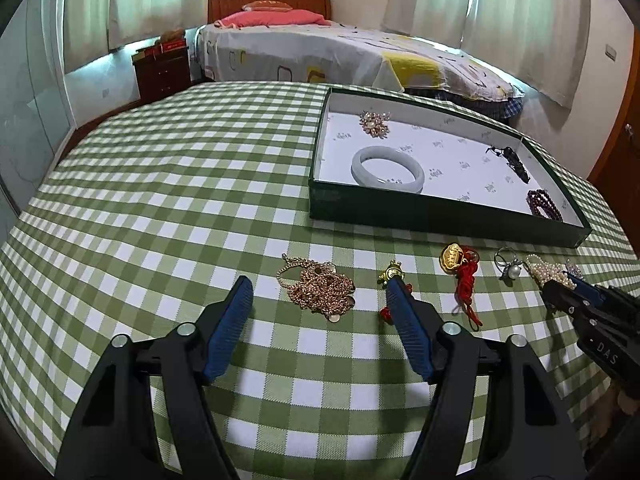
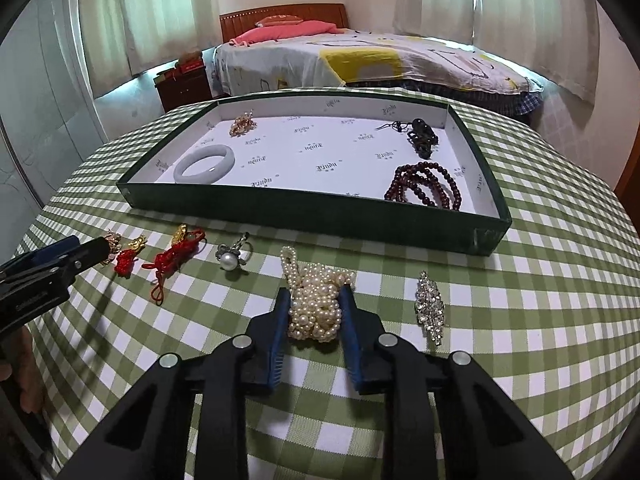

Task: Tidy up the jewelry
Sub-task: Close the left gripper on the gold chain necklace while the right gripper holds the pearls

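A dark green tray (image 1: 400, 210) (image 2: 304, 210) holds a white bangle (image 1: 387, 164) (image 2: 205, 165), a gold brooch (image 1: 375, 122), a black piece (image 2: 420, 136) and dark red beads (image 2: 425, 186). My left gripper (image 1: 320, 285) is open low over the cloth, its fingers either side of a gold chain pile (image 1: 320, 288). My right gripper (image 2: 315, 294) is shut on the pearl necklace (image 2: 316, 304), which rests on the cloth. On the cloth also lie a small gold charm (image 1: 393, 272), a red-cord gold pendant (image 1: 460, 266) (image 2: 176, 256), a pearl ring (image 2: 232, 258) and a crystal brooch (image 2: 430, 306).
The table has a green checked cloth (image 1: 180, 200). A bed (image 1: 340, 52) and a dark nightstand (image 1: 162, 68) stand behind the table. The right gripper shows at the right edge of the left wrist view (image 1: 560, 286).
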The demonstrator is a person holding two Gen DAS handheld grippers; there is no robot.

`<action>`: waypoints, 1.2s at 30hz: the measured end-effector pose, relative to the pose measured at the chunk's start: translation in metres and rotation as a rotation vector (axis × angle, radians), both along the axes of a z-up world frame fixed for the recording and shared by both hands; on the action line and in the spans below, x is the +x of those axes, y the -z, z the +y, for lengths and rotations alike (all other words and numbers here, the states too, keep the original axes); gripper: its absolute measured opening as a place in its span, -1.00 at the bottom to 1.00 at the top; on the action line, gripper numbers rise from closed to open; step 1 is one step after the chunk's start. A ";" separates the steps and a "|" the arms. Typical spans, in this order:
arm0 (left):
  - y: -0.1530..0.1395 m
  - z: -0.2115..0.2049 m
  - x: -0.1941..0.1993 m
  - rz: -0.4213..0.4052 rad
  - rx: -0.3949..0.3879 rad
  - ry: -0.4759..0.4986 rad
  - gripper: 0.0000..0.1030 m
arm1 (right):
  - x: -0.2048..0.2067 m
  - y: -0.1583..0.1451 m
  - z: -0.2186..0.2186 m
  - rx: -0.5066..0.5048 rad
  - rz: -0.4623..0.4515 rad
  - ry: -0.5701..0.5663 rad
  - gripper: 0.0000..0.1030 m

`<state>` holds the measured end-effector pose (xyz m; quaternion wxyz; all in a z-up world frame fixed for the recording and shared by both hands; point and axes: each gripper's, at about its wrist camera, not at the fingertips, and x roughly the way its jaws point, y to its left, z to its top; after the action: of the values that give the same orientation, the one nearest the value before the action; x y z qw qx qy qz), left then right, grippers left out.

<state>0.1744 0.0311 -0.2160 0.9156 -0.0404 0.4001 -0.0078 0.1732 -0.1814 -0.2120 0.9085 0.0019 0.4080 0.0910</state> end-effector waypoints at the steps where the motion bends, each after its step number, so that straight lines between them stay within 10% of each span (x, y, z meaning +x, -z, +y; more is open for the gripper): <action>1: 0.001 0.001 0.002 0.010 -0.012 0.001 0.17 | 0.000 0.000 0.000 0.003 0.001 -0.001 -0.51; 10: 0.008 -0.005 0.013 0.042 0.005 0.026 0.05 | 0.001 0.000 -0.005 0.029 0.009 -0.003 -0.51; 17: 0.008 -0.008 0.011 0.033 0.016 0.053 -0.55 | 0.003 0.000 -0.005 0.038 0.010 -0.004 -0.51; 36: -0.008 -0.010 -0.006 -0.040 0.022 0.079 -0.76 | -0.006 -0.007 -0.008 0.050 -0.051 0.003 -0.53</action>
<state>0.1681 0.0216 -0.2082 0.9227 -0.0143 0.3831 -0.0405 0.1673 -0.1895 -0.2053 0.9185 0.0230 0.3820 0.0997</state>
